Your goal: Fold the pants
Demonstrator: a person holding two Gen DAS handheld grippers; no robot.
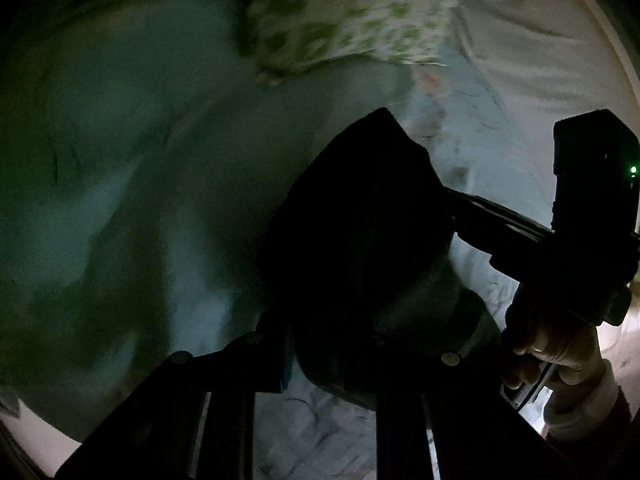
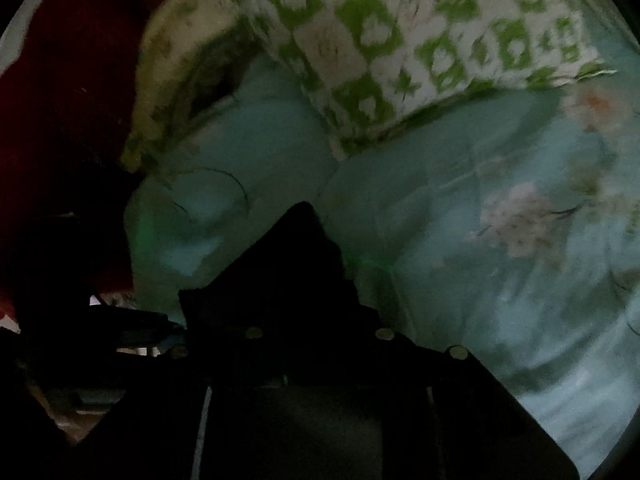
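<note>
Both grippers meet at a dark bunch of pants [image 1: 360, 220], held up above a bed spread with a pale blue floral sheet [image 2: 500, 208]. In the left wrist view the left gripper [image 1: 332, 344] has the cloth bulging up between its fingers, clamped on it. The right gripper [image 1: 456, 204] enters from the right side and bites the same bunch at its edge, with the person's right hand [image 1: 560, 352] wrapped round its handle. In the right wrist view the pants [image 2: 288, 272] fill the space between its fingers as a black peak. A green-and-white patterned pillow [image 2: 400, 40] lies beyond, with a red cloth [image 2: 68, 80] beside it.
</note>
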